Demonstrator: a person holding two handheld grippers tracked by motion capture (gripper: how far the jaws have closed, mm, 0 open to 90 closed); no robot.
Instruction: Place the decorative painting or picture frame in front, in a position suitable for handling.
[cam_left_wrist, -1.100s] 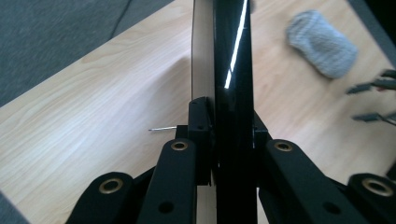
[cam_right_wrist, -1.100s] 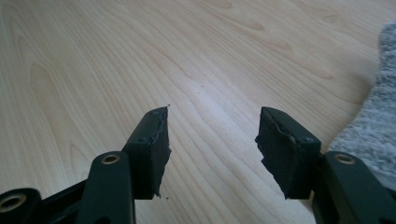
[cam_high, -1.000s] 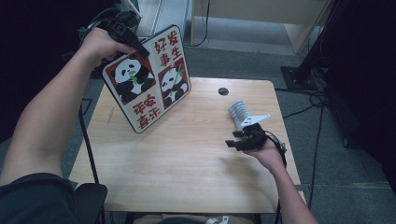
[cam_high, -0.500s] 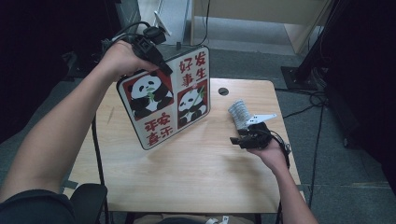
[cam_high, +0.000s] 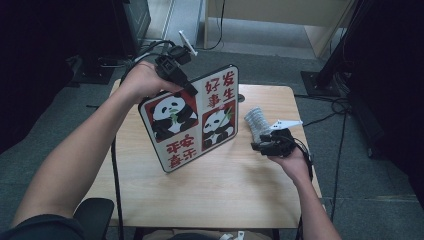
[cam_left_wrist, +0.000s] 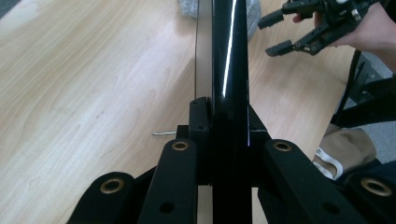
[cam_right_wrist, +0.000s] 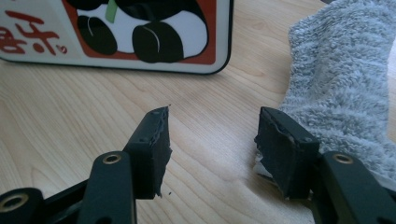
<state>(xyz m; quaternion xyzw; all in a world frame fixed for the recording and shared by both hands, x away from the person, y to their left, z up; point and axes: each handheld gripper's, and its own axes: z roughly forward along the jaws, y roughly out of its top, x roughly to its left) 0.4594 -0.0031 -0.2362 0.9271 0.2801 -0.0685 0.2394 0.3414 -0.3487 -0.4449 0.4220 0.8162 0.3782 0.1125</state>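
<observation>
Left gripper (cam_high: 191, 91) clamps the panda board's (cam_high: 192, 120) top edge — right gripper (cam_high: 260, 148) gapes beside the grey towel (cam_high: 256, 121).

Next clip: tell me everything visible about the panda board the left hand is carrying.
The panda board is a flat, rounded-corner rectangular panel with a glossy black rim. Its white face carries two red-framed panda pictures and red characters. It stands tilted on one lower corner on the wooden table. The left hand-held gripper is shut on its upper edge. A grey towel lies apart, to its right.
</observation>
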